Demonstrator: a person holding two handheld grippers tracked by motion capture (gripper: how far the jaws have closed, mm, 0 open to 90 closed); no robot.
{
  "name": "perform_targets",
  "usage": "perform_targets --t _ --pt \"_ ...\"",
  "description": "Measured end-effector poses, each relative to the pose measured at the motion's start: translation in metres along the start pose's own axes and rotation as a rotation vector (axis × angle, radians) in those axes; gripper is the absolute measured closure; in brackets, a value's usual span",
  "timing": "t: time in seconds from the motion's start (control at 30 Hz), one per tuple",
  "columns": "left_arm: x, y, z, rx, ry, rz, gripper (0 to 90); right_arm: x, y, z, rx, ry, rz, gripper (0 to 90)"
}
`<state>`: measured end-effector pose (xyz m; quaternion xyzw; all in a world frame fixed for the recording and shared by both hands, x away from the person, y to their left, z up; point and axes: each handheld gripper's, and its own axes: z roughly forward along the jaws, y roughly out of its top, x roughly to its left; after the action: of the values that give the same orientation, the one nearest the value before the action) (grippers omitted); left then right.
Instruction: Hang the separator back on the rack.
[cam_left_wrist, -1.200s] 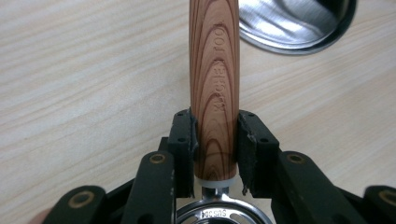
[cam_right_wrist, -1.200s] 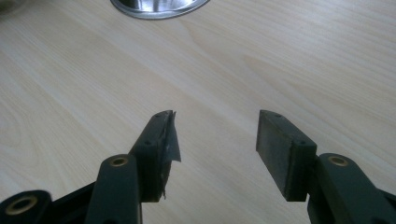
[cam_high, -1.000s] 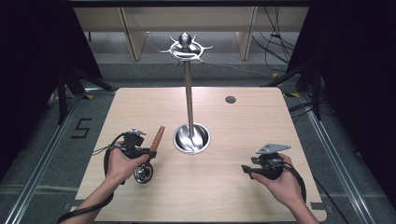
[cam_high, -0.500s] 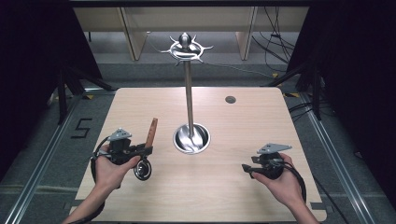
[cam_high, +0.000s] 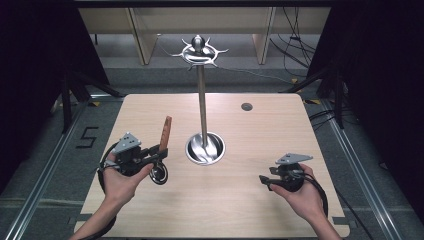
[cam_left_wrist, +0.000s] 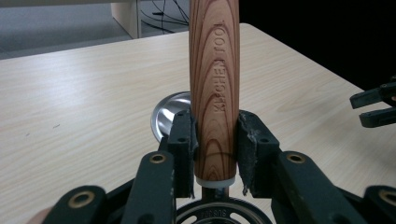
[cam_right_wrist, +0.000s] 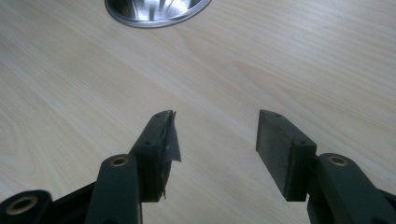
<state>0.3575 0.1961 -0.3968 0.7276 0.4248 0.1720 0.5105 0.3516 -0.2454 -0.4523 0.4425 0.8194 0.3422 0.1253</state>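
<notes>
A kitchen tool with a reddish wooden handle (cam_high: 165, 131) and a round metal head (cam_high: 159, 174) is held at the table's front left. My left gripper (cam_high: 159, 152) is shut on the handle's lower end, and the handle stands nearly upright. In the left gripper view both pads press the grained handle (cam_left_wrist: 214, 84) just above its white collar, with my left gripper (cam_left_wrist: 215, 140) around it. My right gripper (cam_high: 263, 181) hovers low at the front right, open and empty. The right gripper view has my right gripper (cam_right_wrist: 215, 140) standing wide over bare wood.
A metal utensil stand rises mid-table from a round shiny base (cam_high: 205, 148), with a thin pole (cam_high: 201, 100) and a crown of hooks (cam_high: 199, 51). A dark round plug (cam_high: 246, 106) sits in the tabletop at the back right. The base rim (cam_right_wrist: 156, 9) lies ahead of the right gripper.
My left hand has lifted the tool off the table and tipped its handle more upright. The right hand has stayed in place.
</notes>
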Motion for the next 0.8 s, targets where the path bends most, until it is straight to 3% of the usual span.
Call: perform_targets --t 0.17,0.23,0.33,0.43,0.47,0.5,0.53,0.57,0.6,0.8 --pt "-0.007 0.006 0.002 -0.015 -0.014 0.017 68.3 -0.001 0.0 -0.001 -0.002 -0.002 0.005 47.5" --pt "-0.009 0.008 0.002 -0.02 -0.019 0.021 68.4 -0.003 -0.001 0.0 -0.016 -0.01 -0.021 47.5" --pt "-0.011 0.011 0.003 -0.026 -0.022 0.031 68.3 -0.001 0.0 -0.002 -0.003 -0.007 0.019 47.5" --pt "-0.013 0.013 0.003 -0.033 -0.023 0.023 68.3 -0.001 0.0 -0.002 -0.012 -0.007 0.012 47.5" --pt "-0.012 0.016 0.003 -0.025 -0.032 0.054 68.3 -0.001 0.0 -0.002 -0.014 -0.007 0.014 47.5" --pt "-0.013 0.017 0.003 -0.03 -0.025 0.04 68.3 -0.002 0.0 -0.002 -0.006 -0.003 0.012 47.5" --pt "-0.014 0.017 0.004 -0.034 -0.022 0.029 68.3 -0.003 -0.001 0.0 -0.038 -0.017 -0.02 47.5" --pt "-0.014 0.018 0.004 -0.037 -0.023 0.034 68.4 -0.003 -0.001 0.0 -0.035 -0.017 -0.013 47.5" --pt "-0.014 0.019 0.005 -0.041 -0.025 0.041 68.3 -0.001 0.0 -0.002 -0.014 -0.01 0.029 47.5" --pt "-0.018 0.025 0.005 -0.063 -0.035 0.044 68.4 -0.002 0.0 -0.002 -0.011 -0.009 0.026 47.5"
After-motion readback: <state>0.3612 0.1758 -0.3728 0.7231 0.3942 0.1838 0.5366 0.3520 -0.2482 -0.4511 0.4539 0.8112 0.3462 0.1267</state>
